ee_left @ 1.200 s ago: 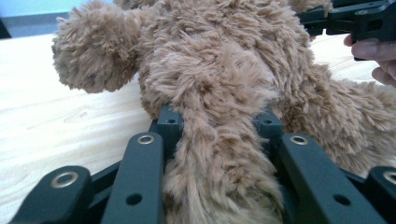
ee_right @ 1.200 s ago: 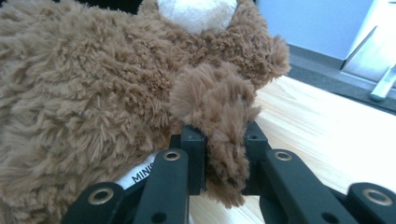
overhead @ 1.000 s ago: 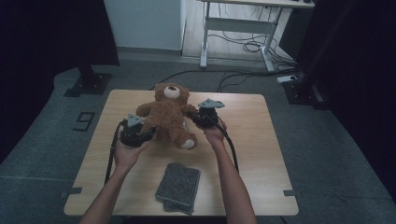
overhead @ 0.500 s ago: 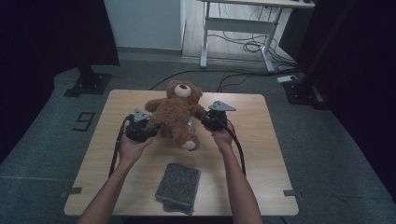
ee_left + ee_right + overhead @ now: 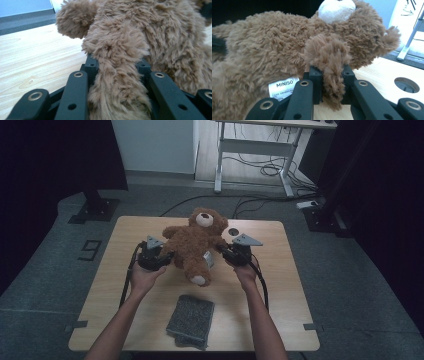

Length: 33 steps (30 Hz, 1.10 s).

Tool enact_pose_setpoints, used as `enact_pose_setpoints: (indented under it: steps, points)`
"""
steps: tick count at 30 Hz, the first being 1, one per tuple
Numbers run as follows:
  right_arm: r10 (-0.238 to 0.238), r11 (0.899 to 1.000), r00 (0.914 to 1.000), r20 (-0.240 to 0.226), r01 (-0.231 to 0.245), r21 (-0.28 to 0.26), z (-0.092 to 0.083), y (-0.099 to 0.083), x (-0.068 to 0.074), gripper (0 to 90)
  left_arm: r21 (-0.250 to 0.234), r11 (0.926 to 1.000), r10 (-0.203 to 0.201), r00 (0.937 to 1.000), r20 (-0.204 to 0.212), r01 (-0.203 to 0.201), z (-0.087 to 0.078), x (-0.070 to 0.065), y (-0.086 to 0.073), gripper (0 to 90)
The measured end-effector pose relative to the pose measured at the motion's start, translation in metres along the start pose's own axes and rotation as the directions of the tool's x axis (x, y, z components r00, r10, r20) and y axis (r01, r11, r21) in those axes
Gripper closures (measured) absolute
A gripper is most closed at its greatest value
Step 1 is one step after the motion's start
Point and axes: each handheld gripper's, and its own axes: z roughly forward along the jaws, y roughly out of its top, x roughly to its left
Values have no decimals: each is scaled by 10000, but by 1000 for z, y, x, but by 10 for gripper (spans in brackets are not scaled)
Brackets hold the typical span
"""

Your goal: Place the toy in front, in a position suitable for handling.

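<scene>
A recording lab or studio is showing here: a bare wooden worktop (image 5: 280, 285) is standing on grey carpet (image 5: 45, 280), with black curtains (image 5: 55, 155) hanging at both sides. Stand feet (image 5: 95, 210) are resting on the floor, cables (image 5: 265, 170) are trailing under a white desk frame (image 5: 250, 150) behind, and tape marks (image 5: 90, 250) are sticking to the carpet.

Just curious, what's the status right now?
Left gripper and right gripper each clamp a teddy bear limb. Folded grey cloth lies apart, nothing blocking.

Left hand-held gripper (image 5: 161, 256) clamped shut on teddy bear (image 5: 192, 247) arm; right hand-held gripper (image 5: 226, 252) likewise; forearms extended forward
</scene>
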Motion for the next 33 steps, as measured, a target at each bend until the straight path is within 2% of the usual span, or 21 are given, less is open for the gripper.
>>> enact_pose_setpoints:
  steps: [9,15,22,33]
  points:
    - [-161,9997,9996,-250,156,-181,-13,-5,5,775,19,9997,255,9993,-276,-255,2,-1,4,650]
    - [-142,9999,9993,-355,139,-79,-16,-11,8,774,55,9993,381,9988,-318,-379,4,-2,4,650]
    - [102,9999,9993,-373,-103,-10,-21,-16,11,774,73,9990,440,9986,-286,-438,5,-3,5,650]
    - [17,9996,9977,-679,-37,-294,-35,-21,24,774,148,9976,682,9969,-399,-677,7,-3,11,650]
